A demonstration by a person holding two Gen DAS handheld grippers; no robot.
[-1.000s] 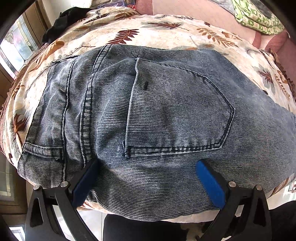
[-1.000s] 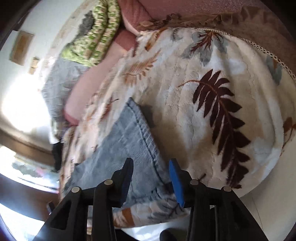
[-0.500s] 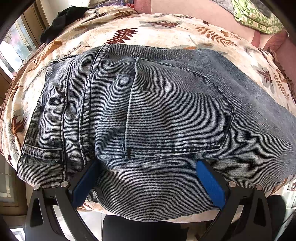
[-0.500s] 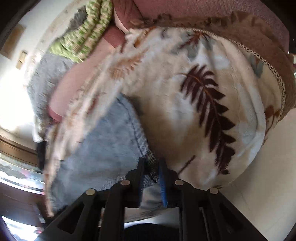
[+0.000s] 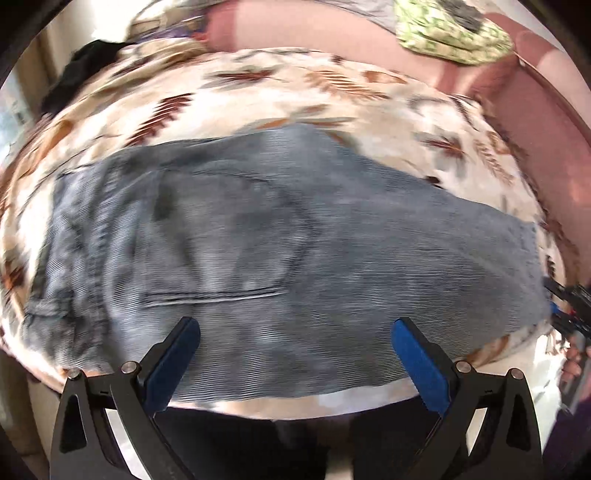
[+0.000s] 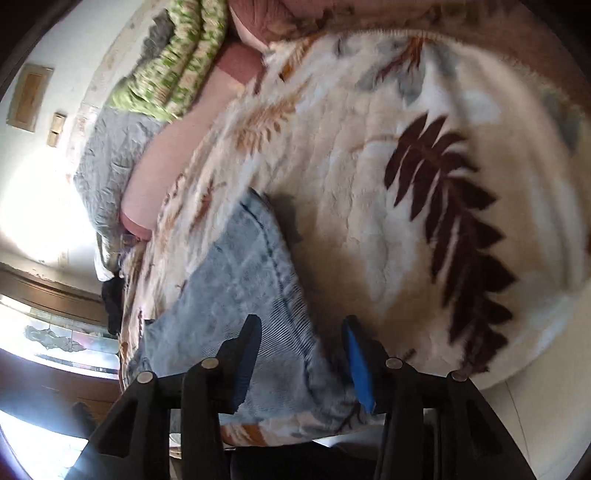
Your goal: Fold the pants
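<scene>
Blue denim pants [image 5: 280, 236] lie flat on a leaf-print blanket [image 5: 280, 88], back pocket up, the leg end at the right. My left gripper [image 5: 295, 325] hovers above their near edge, jaws wide open and empty. In the right wrist view the pants' leg end [image 6: 255, 280] lies on the blanket [image 6: 369, 155] with its hem edge between the fingers of my right gripper [image 6: 301, 323]. That gripper's jaws are opening, and the blue pads stand clear of the cloth. The right gripper [image 5: 565, 306] also shows small at the left wrist view's right edge.
A green patterned cloth [image 5: 450, 29] and a pink bedcover [image 5: 517, 122] lie at the far side of the bed. A dark garment [image 5: 88, 62] sits at the far left corner. The bed's near edge drops to a pale floor [image 6: 524, 424].
The left gripper has lifted and pulled back, so more of the pants shows. The right gripper closed on the hem half a second ago and has since opened.
</scene>
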